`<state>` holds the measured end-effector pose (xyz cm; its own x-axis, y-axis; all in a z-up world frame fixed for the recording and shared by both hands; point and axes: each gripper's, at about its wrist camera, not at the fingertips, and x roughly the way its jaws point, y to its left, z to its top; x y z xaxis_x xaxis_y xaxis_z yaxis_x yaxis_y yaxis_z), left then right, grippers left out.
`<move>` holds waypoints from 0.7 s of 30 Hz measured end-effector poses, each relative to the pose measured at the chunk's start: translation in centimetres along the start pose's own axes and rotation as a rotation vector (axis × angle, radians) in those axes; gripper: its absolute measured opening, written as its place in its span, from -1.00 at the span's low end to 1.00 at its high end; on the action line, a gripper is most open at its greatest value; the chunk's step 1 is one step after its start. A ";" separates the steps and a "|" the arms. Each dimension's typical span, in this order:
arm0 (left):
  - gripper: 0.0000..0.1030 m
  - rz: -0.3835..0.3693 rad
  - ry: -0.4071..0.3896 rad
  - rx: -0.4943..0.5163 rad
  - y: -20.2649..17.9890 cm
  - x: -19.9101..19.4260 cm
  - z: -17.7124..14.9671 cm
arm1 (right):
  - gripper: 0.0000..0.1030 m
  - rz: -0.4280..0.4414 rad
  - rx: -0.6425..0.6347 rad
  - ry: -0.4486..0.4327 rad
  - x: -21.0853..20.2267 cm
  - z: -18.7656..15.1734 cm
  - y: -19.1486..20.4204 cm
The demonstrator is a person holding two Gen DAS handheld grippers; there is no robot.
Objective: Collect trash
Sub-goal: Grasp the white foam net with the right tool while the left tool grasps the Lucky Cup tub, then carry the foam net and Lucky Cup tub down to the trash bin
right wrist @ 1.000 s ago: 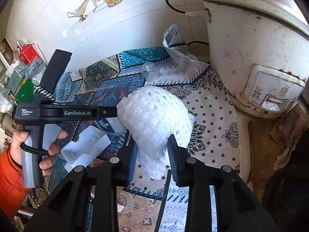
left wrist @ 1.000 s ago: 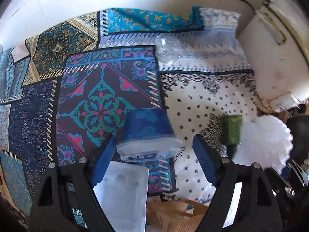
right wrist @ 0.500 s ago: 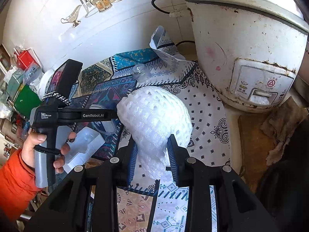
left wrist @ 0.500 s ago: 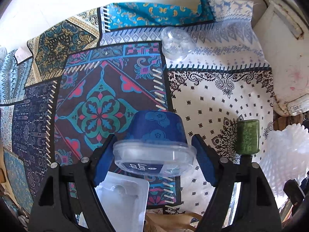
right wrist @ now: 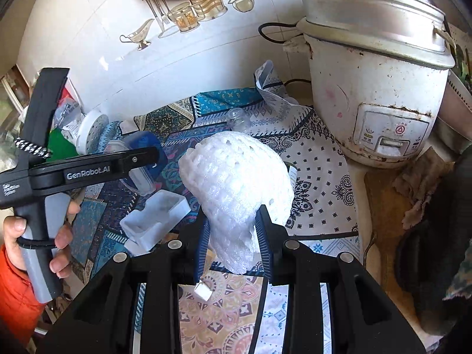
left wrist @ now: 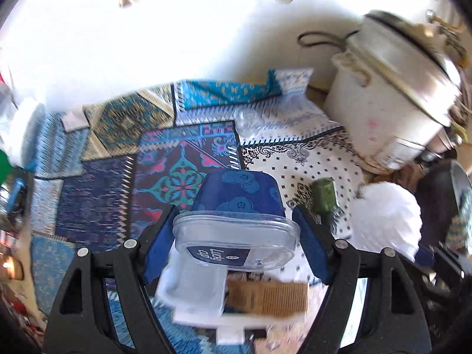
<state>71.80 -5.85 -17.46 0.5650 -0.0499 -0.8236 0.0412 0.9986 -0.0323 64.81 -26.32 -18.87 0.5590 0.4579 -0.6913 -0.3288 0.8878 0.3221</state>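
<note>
A: Left wrist view: left gripper (left wrist: 236, 236) clamps the blue cup (left wrist: 237, 197) by its sides, clear lid (left wrist: 236, 243) toward camera, lifted off the patchwork cloth (left wrist: 97, 203). Risk: smooth tapered wall, may slide out if tilted further.

B: Right wrist view: right gripper (right wrist: 233, 236) pinches the white foam net (right wrist: 236, 183) at its near tail. Soft foam, could tear or pull free.

A: Cup contents not visible. Clear tray (right wrist: 155, 216) on the cloth looks empty. Rice cooker (right wrist: 374, 94), far right, lidded.
</note>
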 end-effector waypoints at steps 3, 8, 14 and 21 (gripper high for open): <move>0.50 -0.001 -0.043 0.021 0.3 -3.6 -2.1 | -0.46 -0.009 -0.014 -0.020 -1.5 -1.3 1.9; 0.50 -0.051 -0.081 0.031 1.8 -9.1 -7.1 | -0.46 -0.028 -0.009 -0.047 -4.2 -4.6 5.6; 0.50 -0.097 -0.093 0.060 3.6 -14.2 -14.4 | -0.46 -0.064 0.008 -0.055 -6.8 -10.4 10.7; 0.50 -0.132 -0.051 0.071 5.7 -16.7 -22.7 | -0.46 -0.072 0.045 -0.012 -7.6 -17.5 15.0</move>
<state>43.91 1.02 -16.80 0.5915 -0.1835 -0.7851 0.1753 0.9797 -0.0969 42.31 -17.30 -20.11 0.5889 0.3932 -0.7061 -0.2531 0.9194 0.3009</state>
